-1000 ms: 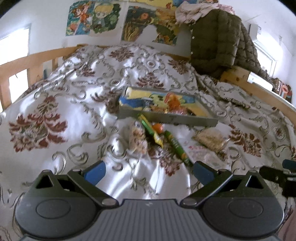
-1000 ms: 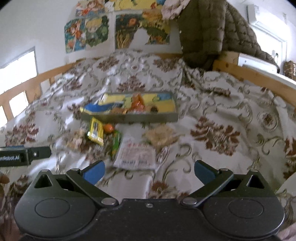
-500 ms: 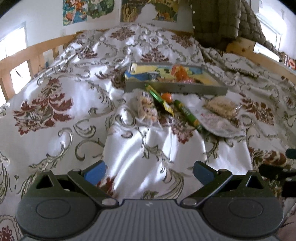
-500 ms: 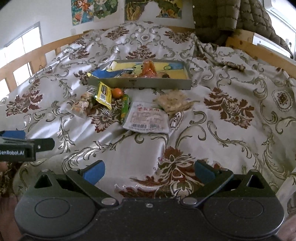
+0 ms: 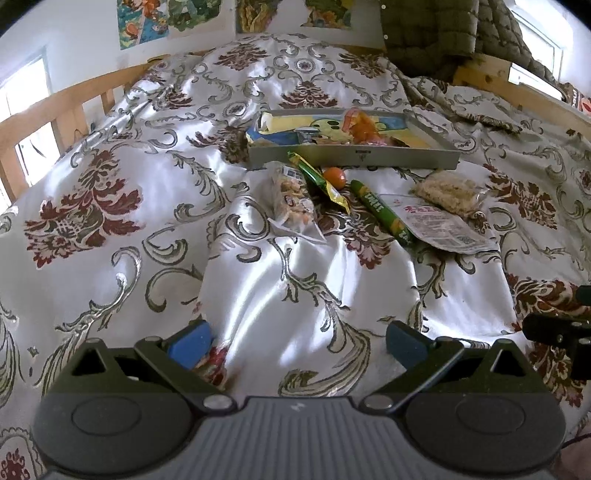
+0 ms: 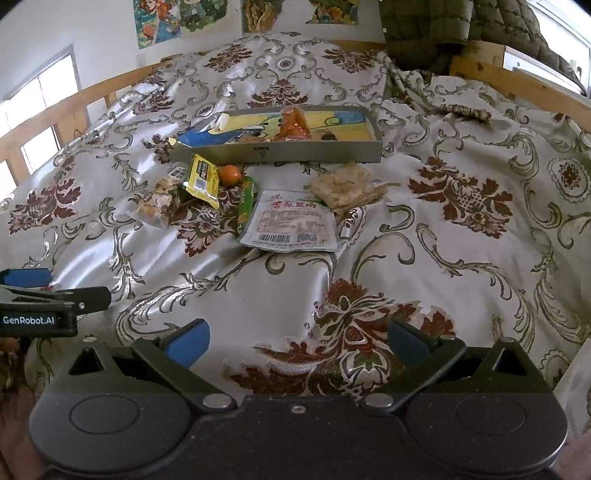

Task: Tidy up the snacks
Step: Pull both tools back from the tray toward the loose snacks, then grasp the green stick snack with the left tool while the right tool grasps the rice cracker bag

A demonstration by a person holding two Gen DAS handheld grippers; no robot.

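Patterned satin bedspread (image 6: 461,258) over a wood-railed bed; posters (image 6: 166,18) on wall.

white satin bedspread (image 6: 424,266) maroon-floral scrolled; grey tray (image 6: 280,152); yellow packet (image 6: 202,180); blue fingers (image 6: 186,341).

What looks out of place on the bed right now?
Six snacks lie loose on the bedspread in front of the tray: nut bag, yellow packet, orange ball, green stick, white pouch, cracker pack. Nothing spilled or torn.

A home bedroom: a wooden-framed bed (image 5: 44,110) under a floral bedspread (image 6: 461,229) (cartoon posters (image 5: 147,18) on the wall).
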